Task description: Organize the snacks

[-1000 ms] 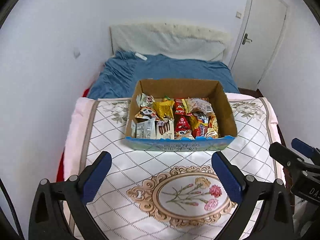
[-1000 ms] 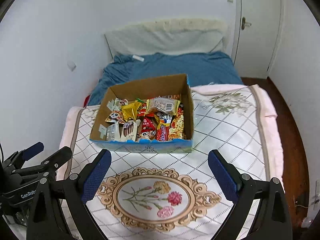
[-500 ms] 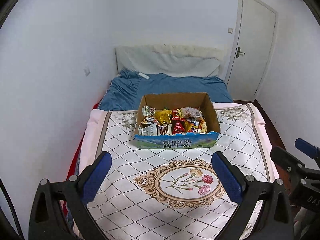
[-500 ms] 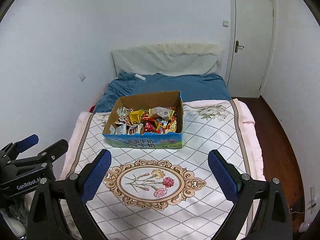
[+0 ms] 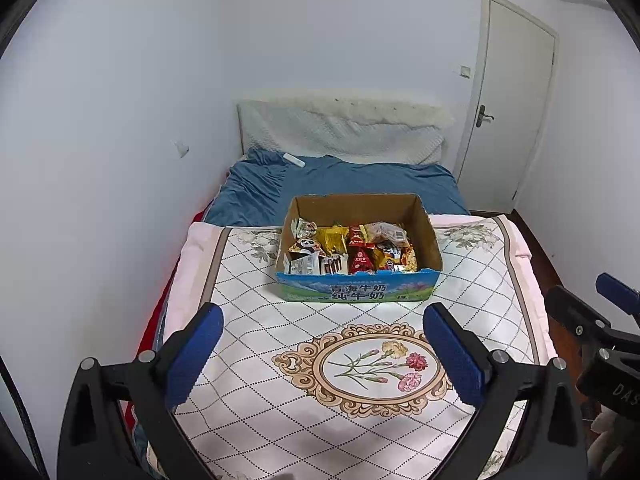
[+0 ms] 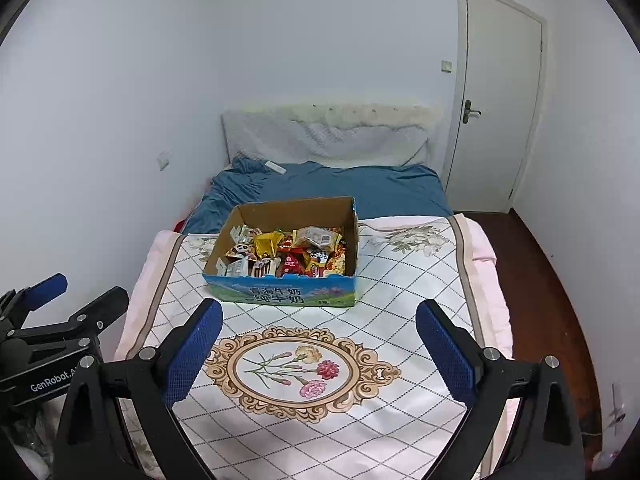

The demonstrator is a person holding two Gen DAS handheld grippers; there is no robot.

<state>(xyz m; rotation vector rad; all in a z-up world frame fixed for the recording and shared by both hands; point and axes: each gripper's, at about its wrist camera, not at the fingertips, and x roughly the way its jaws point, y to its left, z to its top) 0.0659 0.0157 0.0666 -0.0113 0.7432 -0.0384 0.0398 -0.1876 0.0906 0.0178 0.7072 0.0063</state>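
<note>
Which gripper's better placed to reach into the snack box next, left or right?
Probably the left gripper: the snack box sits straight ahead between its open fingers. From the right gripper, also open and empty, the box lies off to the left.

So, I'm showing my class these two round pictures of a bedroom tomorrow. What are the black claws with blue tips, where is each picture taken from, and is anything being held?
There is no robot here. A person holds a two-finger gripper in each hand, and each gripper carries a wide-angle camera looking forward along its fingers, which is why the pictures look round. One picture comes from the left gripper, the other from the right gripper. Each also catches the other gripper at its edge. The blue tips are grip pads. Both grippers are open and hold nothing. In front of them a floral quilt covers the bed. On it stands an open cardboard box with a blue printed front, filled with mixed snack packets. Beyond lie a blue sheet and a closed door.
</note>
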